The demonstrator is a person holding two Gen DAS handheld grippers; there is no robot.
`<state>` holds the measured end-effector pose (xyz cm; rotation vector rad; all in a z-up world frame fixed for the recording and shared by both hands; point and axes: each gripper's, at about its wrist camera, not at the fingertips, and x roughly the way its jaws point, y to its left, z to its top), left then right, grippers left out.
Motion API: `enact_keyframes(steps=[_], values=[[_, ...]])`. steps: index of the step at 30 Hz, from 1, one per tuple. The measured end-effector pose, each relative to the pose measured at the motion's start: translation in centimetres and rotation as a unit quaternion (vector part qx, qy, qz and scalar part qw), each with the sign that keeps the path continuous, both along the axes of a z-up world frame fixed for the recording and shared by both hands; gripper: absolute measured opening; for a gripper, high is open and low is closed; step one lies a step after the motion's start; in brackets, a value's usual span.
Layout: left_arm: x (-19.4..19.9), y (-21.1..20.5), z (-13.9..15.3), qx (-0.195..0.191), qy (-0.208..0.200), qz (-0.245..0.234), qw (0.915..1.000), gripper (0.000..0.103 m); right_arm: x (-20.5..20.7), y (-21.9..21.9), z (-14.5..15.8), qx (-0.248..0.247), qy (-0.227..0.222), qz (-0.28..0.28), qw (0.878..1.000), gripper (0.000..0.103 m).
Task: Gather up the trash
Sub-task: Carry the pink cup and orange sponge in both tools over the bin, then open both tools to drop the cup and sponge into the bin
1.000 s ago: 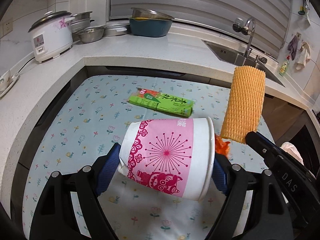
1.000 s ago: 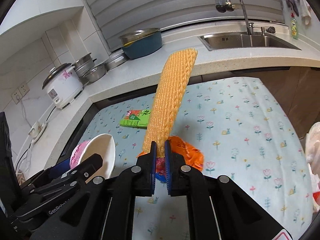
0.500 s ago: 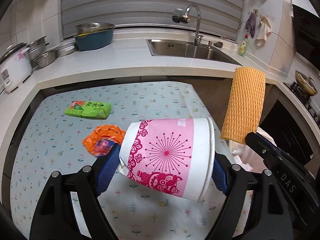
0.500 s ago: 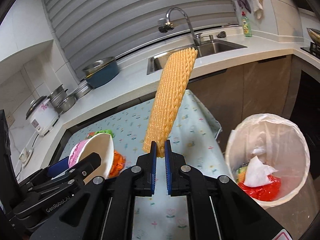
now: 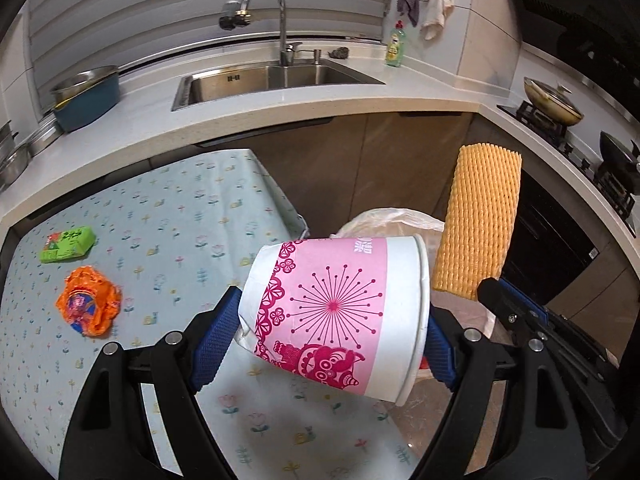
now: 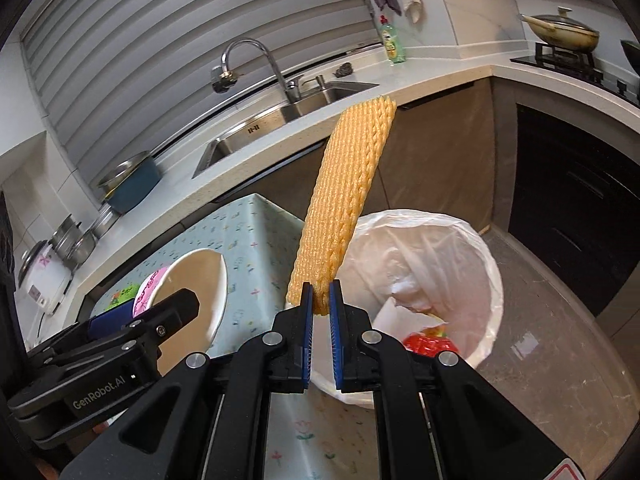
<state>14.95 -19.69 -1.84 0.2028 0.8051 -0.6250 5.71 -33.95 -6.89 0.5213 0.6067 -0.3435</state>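
Note:
My left gripper point(image 5: 332, 332) is shut on a pink and white paper cup point(image 5: 336, 312), held on its side above the table's right end; the cup point(image 6: 188, 292) also shows in the right wrist view. My right gripper point(image 6: 320, 304) is shut on the lower end of a yellow foam fruit net point(image 6: 344, 208), which stands upright over the near rim of a white-lined trash bin point(image 6: 472, 248). The net point(image 5: 476, 224) shows in the left wrist view too. An orange wrapper point(image 5: 88, 300) and a green packet point(image 5: 68, 244) lie on the floral tablecloth point(image 5: 192, 216).
The bin holds white paper and red trash point(image 6: 428, 344). Behind is a white counter with a steel sink point(image 5: 272, 80) and tap, a blue pot point(image 5: 88, 100) at left, and a stove with pans point(image 5: 552, 100) at right. Dark cabinets stand beyond the bin.
Both grippers have swung right with their loads, from over the table to the trash bin. The bin now sits just beyond the net. The wrapper and packet stay on the table.

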Motion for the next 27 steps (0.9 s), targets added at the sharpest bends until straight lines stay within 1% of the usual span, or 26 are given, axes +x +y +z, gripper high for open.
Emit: enact_keyframes(steps=[5, 9, 16, 27], values=[[-0.4, -3.4, -1.0, 0.0, 0.017, -0.028, 0.9995, 0.078, -1.9, -2.6, -1.4, 0.011, 0.008, -0.028, 1.0, 0.008], [-0.5, -4.8, -1.5, 0.002, 0.028, -0.03, 0.9991, 0.078, -2.5, -3.5, -2.1, 0.015, 0.011, -0.036, 0.999, 0.008], [0.3, -4.8, -1.7, -0.005, 0.035, -0.018, 0.9992, 0.082, -1.7, -3.8, -2.9, 0.021, 0.016, -0.031, 0.999, 0.008], [1.3, -3.2, -1.7, -0.005, 0.031, 0.007, 0.9995, 0.082, -0.1, -3.0, -3.6, 0.024, 0.022, -0.014, 0.999, 0.008]])
